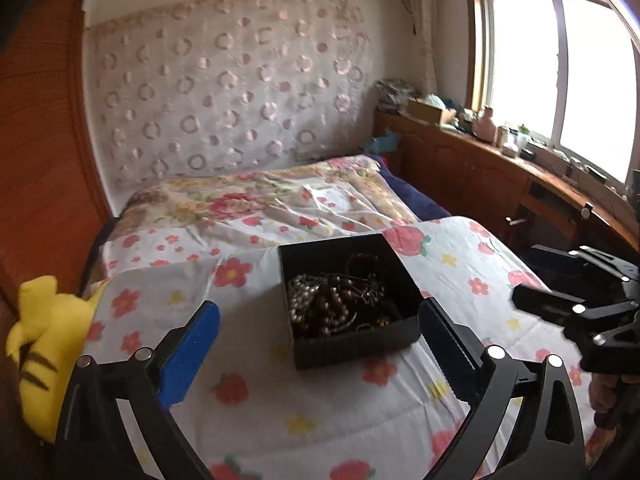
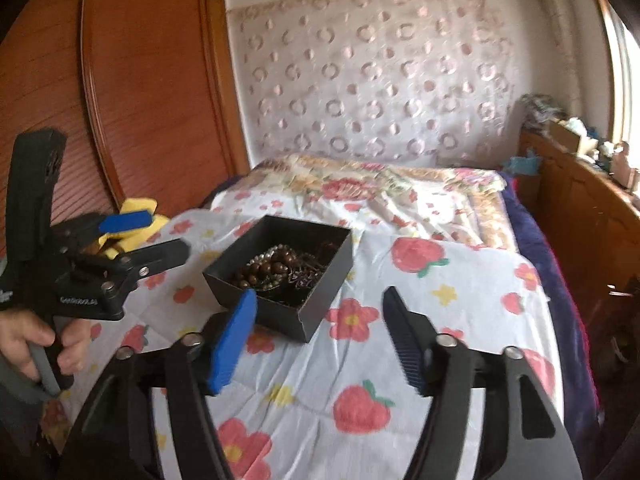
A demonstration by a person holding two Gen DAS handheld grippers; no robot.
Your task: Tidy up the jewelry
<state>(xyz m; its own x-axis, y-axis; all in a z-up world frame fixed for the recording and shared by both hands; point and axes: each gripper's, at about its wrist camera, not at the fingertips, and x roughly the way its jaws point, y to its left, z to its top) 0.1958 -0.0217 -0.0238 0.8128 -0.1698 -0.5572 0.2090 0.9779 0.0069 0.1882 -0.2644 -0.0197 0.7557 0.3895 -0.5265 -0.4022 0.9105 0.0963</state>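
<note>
Inside black box (image 1: 348, 344): tangled beaded jewelry (image 1: 332, 304)

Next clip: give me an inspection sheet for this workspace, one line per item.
Surface: bed under a floral quilt, wrinkled.
Job's things: open black box on the quilt, holding tangled bead strands; nothing outside it.
Clutter: yellow plush at the bed's left edge.
Grippers: left gripper open, empty, the box ahead of it; right gripper open, empty.
Cables: some on the window ledge.
Surroundings: wooden wardrobe, patterned wall cloth, cluttered ledge.
</note>
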